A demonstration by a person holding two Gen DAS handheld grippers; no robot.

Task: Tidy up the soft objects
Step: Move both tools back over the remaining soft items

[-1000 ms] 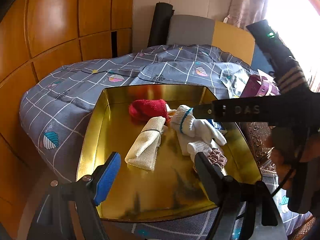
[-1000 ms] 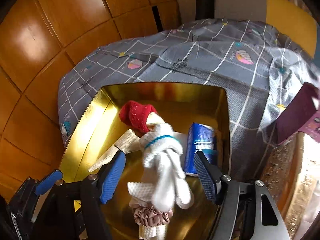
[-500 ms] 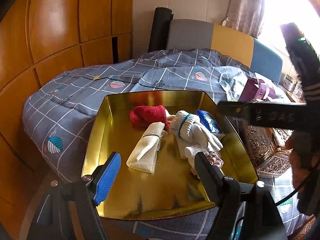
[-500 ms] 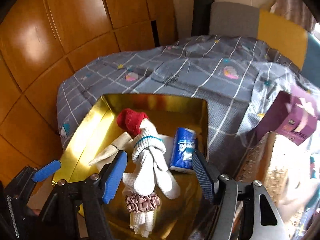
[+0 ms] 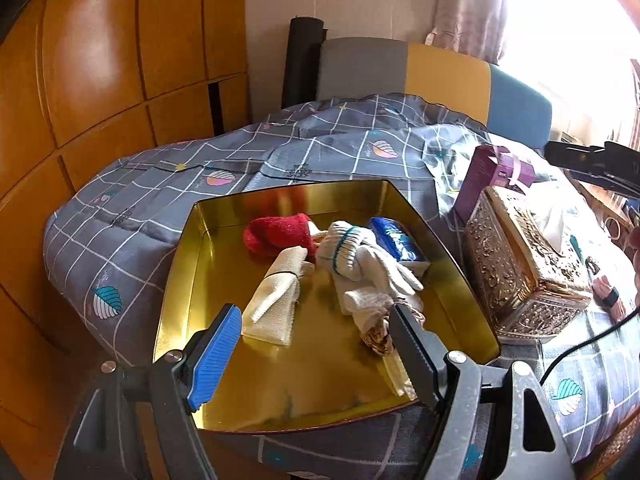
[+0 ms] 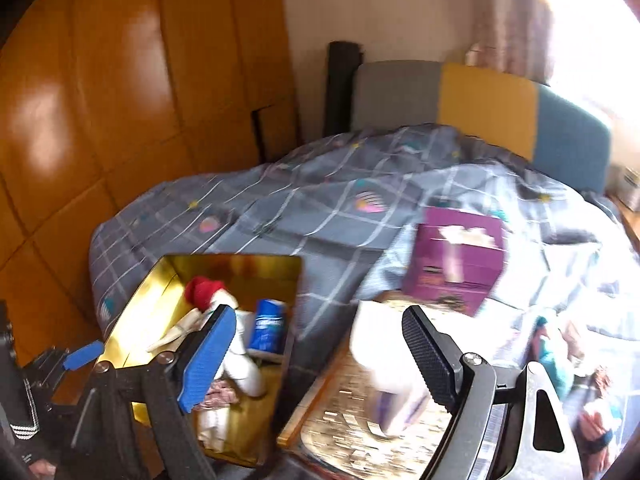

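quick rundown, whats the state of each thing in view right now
left gripper: open, empty, over the tray's near edge
right gripper: open, empty, over the tissue box
shiny gold metal tray: on the bed, holding soft items
red knitted sock: bunched, in tray
cream folded cloth: banded, flat in tray
white knitted glove: limp over a pile
blue tissue pack: sealed, in tray
ornate gold tissue box: tissue sticking out
purple cardboard box: tilted on the quilt

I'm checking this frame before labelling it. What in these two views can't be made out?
- Scrunchie: left wrist view, half hidden behind the left gripper.
- Tissue box: right wrist view, motion-blurred; what sticks out of its top is unclear.
- Items right of the box: blurred and cut off by the edge.
- Gloves: right wrist view, partly covered by the right gripper.
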